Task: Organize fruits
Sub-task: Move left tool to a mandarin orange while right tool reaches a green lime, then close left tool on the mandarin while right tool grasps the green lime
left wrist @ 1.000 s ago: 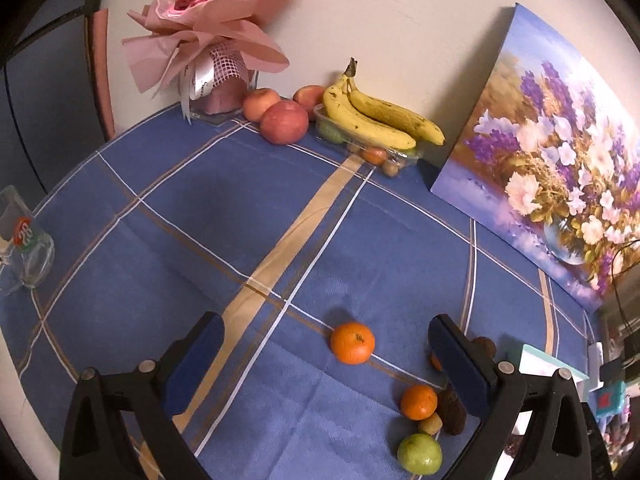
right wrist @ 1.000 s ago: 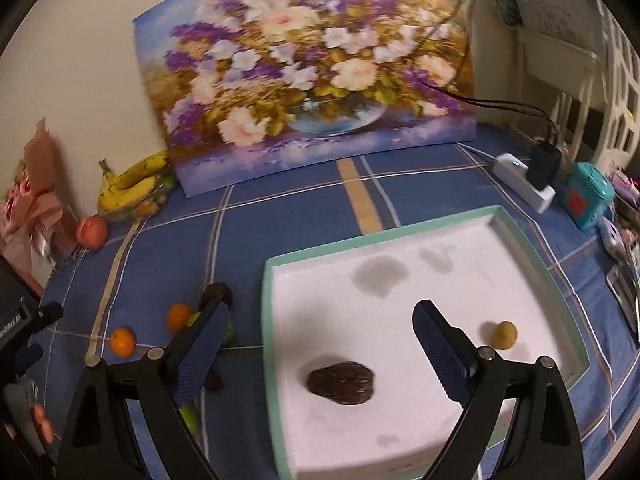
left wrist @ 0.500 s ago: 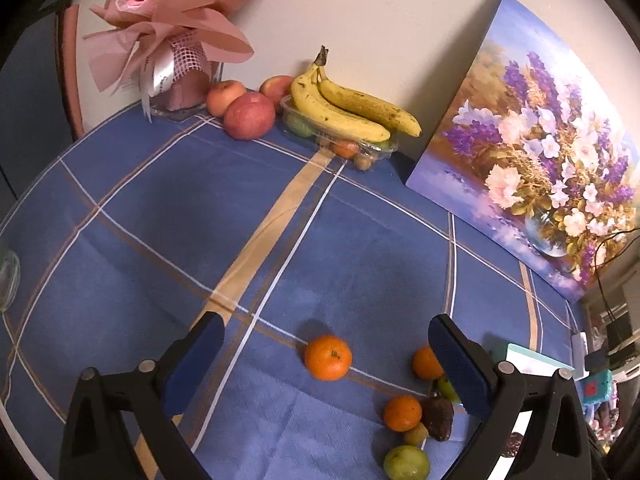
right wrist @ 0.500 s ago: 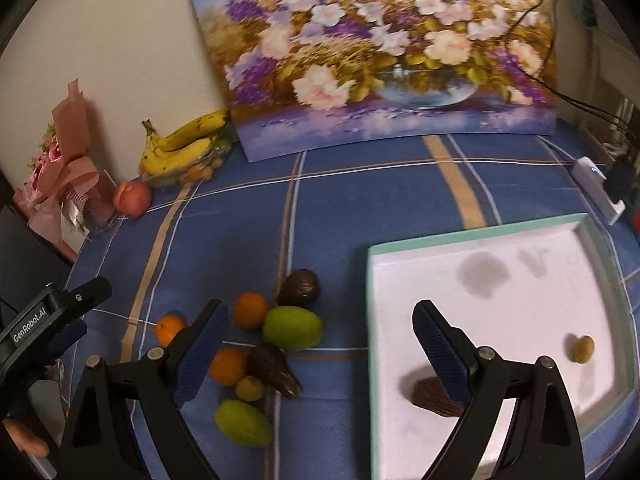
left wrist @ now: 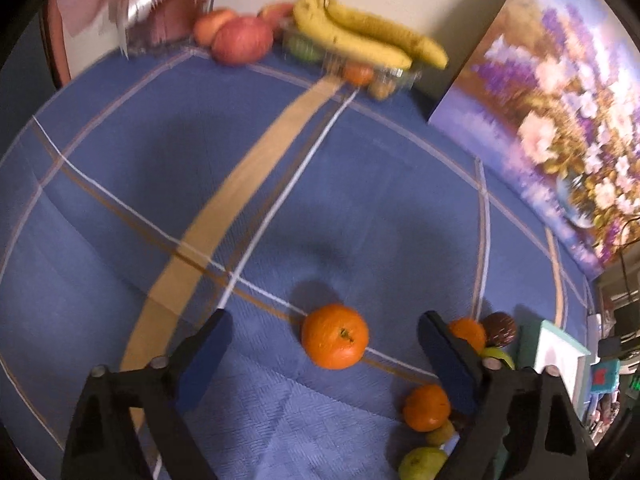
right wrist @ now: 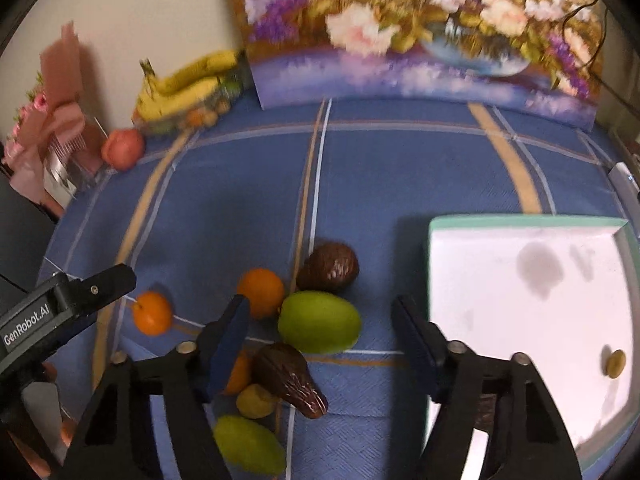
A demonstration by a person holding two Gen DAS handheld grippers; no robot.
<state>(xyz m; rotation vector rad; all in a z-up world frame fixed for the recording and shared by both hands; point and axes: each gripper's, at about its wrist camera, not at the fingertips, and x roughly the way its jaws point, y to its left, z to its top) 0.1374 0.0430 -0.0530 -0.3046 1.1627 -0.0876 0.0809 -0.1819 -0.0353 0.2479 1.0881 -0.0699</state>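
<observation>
In the left wrist view, the left gripper (left wrist: 324,354) points down at a blue checked tablecloth (left wrist: 200,184) with its jaws apart and closing; a lone orange (left wrist: 335,336) lies on the cloth between the two fingers, touched by neither pad. To the right, partly behind the right-hand finger, sits a cluster of fruit: a second orange (left wrist: 466,332), a dark brown fruit (left wrist: 500,329), a third orange (left wrist: 426,407) nearer, a small yellowish fruit (left wrist: 440,434) and a green fruit (left wrist: 420,462) at the near edge. At the far edge a bunch of bananas (left wrist: 360,36) rests on a clear plastic box (left wrist: 396,76), with red apples (left wrist: 242,40) to its left and a flower painting (left wrist: 560,112) leaning on the wall to the right. In the right wrist view, the right gripper (right wrist: 320,342) is also tilted down, its jaws apart and closing, with a green mango (right wrist: 319,322) lying between the fingers and no pad pressing on it. Just beyond the mango sit a round brown fruit (right wrist: 328,267) and an orange (right wrist: 261,292); a pointed brown fruit (right wrist: 292,380) lies nearer. The other gripper's black body (right wrist: 60,312) reaches in from the left beside a separate orange (right wrist: 152,313). On the right stands a white tray (right wrist: 528,222) with a green rim, holding a small yellowish fruit (right wrist: 615,363).
</observation>
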